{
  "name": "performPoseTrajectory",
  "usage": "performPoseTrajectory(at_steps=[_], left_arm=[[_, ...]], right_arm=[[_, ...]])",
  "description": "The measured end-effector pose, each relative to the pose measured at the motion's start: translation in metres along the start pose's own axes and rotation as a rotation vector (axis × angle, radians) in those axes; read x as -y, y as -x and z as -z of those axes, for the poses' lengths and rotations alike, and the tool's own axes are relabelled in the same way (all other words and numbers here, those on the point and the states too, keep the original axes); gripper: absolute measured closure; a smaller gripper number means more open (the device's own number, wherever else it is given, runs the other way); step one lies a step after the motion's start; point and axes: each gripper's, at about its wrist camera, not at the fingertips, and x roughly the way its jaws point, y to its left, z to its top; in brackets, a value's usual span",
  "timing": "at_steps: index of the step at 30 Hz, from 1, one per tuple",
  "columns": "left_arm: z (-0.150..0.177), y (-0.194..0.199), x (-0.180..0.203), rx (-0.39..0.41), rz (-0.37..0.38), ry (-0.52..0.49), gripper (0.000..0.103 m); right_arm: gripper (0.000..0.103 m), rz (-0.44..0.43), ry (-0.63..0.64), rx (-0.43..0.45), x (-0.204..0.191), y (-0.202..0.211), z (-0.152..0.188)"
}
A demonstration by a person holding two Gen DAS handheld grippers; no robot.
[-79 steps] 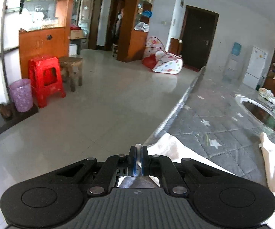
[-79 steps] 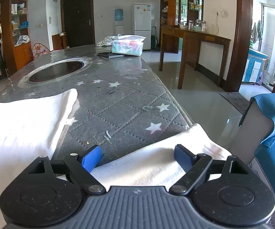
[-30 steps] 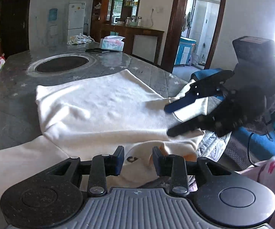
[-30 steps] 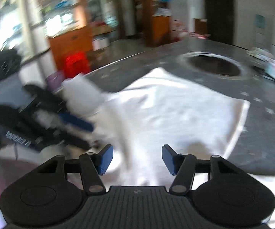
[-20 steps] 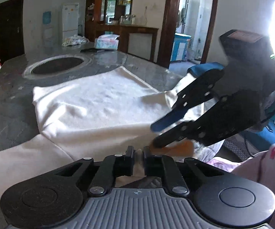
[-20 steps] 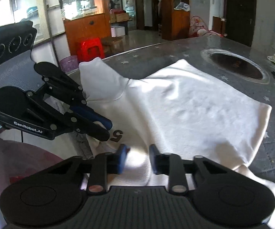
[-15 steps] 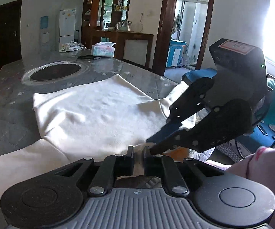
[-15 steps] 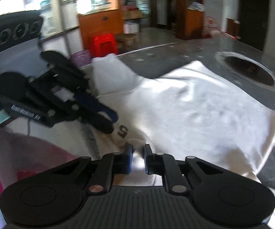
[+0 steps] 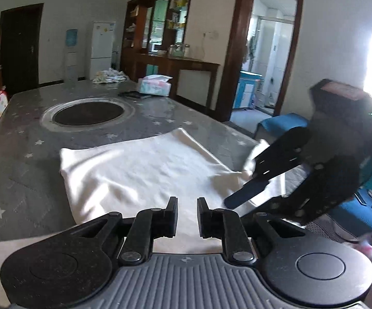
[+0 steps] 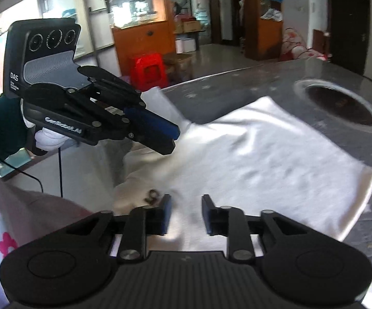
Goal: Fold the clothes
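White cloth garment [image 9: 147, 172] lies spread on our grey starred bench [image 9: 26, 139]. Our left tongs [image 9: 187, 217] and right tongs [image 10: 186, 215] have just been opening; both stand slightly parted above it, gripping nothing.

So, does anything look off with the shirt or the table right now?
Nothing damaged or spilled. The white shirt lies mostly flat on the star-patterned table, but its near edge is bunched and hangs off the table's edge under both grippers. One sleeve sticks out unfolded behind the left gripper.
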Motion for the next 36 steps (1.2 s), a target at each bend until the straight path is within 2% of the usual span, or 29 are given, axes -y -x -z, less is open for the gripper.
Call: performPoseTrajectory(at_steps=[4, 9, 12, 14, 17, 23, 27, 32, 36], left_arm=[[-0.002, -0.03, -0.022, -0.055, -0.043, 0.079, 0.086], [0.009, -0.06, -0.032, -0.159, -0.138, 0.073, 0.085], [0.009, -0.053, -0.034, -0.143, -0.123, 0.086, 0.084], [0.003, -0.048, -0.035, -0.114, -0.125, 0.078, 0.084], [-0.004, -0.05, -0.044, -0.09, -0.159, 0.109, 0.082], [0.005, -0.058, -0.073, -0.124, -0.253, 0.212, 0.083], [0.008, -0.047, -0.078, -0.129, -0.247, 0.237, 0.083], [-0.009, -0.044, -0.073, -0.104, -0.237, 0.211, 0.082], [-0.028, -0.061, -0.076, -0.077, -0.22, 0.21, 0.082]], right_arm=[[0.074, 0.074, 0.009, -0.029, 0.016, 0.004, -0.004], [0.07, 0.142, 0.008, -0.117, 0.038, -0.002, 0.006], [0.07, 0.153, 0.004, -0.169, 0.045, -0.007, 0.016], [0.069, 0.149, -0.003, -0.168, 0.046, -0.007, 0.018], [0.064, 0.144, -0.013, -0.163, 0.047, -0.008, 0.022], [0.063, 0.14, -0.028, -0.155, 0.048, -0.014, 0.026], [0.062, 0.136, -0.043, -0.145, 0.05, -0.012, 0.028], [0.058, 0.128, -0.058, -0.114, 0.052, -0.01, 0.027], [0.056, 0.145, -0.065, -0.088, 0.057, -0.01, 0.021]])
